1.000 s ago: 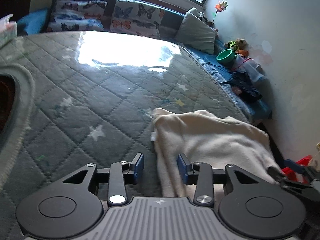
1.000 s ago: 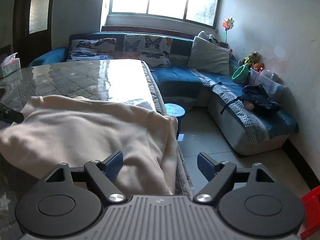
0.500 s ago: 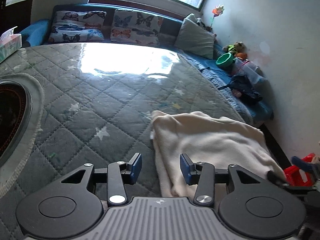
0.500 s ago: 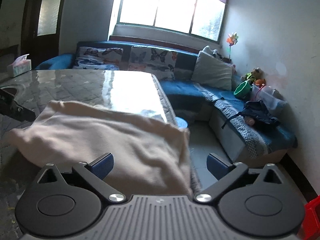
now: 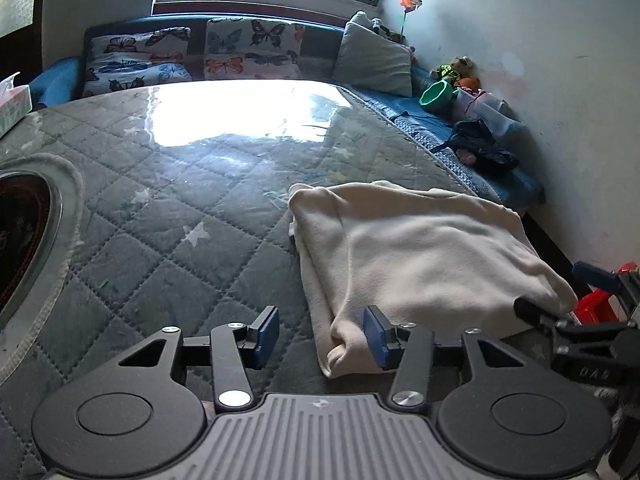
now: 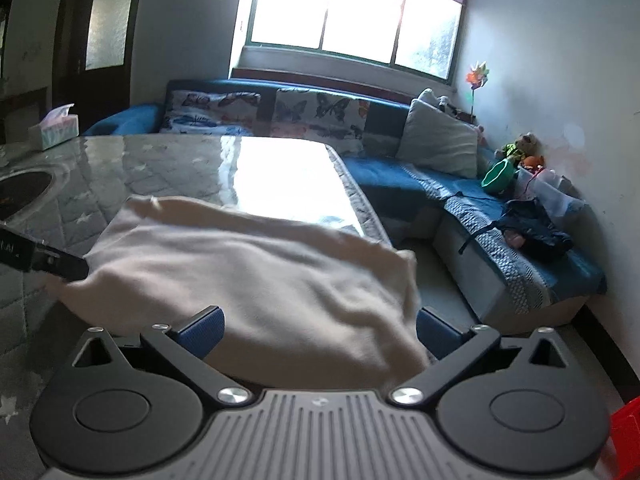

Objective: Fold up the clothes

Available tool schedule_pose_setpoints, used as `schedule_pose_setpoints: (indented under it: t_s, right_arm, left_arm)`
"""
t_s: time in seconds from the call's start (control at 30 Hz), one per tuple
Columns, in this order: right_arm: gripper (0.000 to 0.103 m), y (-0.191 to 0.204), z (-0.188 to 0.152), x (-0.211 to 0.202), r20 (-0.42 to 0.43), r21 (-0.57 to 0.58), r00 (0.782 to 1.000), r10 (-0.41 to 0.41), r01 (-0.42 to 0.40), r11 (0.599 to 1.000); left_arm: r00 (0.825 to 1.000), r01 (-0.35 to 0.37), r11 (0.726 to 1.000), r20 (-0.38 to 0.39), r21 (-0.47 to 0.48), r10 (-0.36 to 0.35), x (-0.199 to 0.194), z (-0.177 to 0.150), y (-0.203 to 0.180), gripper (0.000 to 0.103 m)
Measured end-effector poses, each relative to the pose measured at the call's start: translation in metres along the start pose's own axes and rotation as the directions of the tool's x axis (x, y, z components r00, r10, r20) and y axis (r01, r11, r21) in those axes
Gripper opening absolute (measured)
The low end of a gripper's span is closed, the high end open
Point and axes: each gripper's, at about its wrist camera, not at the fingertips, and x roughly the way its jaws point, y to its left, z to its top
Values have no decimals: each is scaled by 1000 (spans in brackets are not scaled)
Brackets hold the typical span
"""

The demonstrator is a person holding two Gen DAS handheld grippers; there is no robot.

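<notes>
A cream fleece garment [image 5: 416,248] lies folded on the quilted grey table cover [image 5: 180,208], near the table's right edge. My left gripper [image 5: 322,338] is open, its blue pads on either side of the garment's near left corner without pinching it. My right gripper [image 6: 318,334] is open wide, with the garment's [image 6: 256,272] near right part lying between its blue pads. The right gripper's black finger also shows at the right of the left wrist view [image 5: 536,312]. The left gripper's finger shows at the left of the right wrist view [image 6: 48,262].
A dark round recess [image 5: 20,232] sits in the table at the left. A tissue box [image 6: 54,128] stands at the far left corner. A blue sofa [image 6: 460,196] with cushions wraps behind and right of the table. A red object [image 5: 600,300] is on the floor.
Both grippers have pulled back and risen slightly. The left gripper's jaws have opened wider. The garment's near edge now lies between the right gripper's pads.
</notes>
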Motion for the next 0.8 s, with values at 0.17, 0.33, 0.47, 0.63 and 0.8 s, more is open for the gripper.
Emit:
schedule_pose_setpoints:
  t_s: [0.17, 0.33, 0.47, 0.63, 0.8]
  right_arm:
    - [103, 3, -1, -12, 16, 26, 1000, 21, -21, 999]
    - [103, 6, -3, -19, -9, 62, 997, 77, -77, 995]
    - [103, 12, -7, -20, -31, 82, 994, 106, -103, 991]
    - [103, 19, -13, -23, -48, 100, 991, 124, -119, 988]
    - [103, 23, -19, -25, -68, 112, 989, 132, -124, 986]
  left_arm:
    - [1000, -8, 1000, 0, 3, 8, -6, -2, 3, 60]
    - [1000, -16, 1000, -1, 2, 16, -11, -7, 3, 72]
    - [1000, -19, 1000, 1, 20, 19, -17, -12, 1, 78]
    - [1000, -15, 999, 3, 30, 15, -23, -20, 1, 90]
    - [1000, -16, 999, 12, 43, 15, -30, -28, -1, 100]
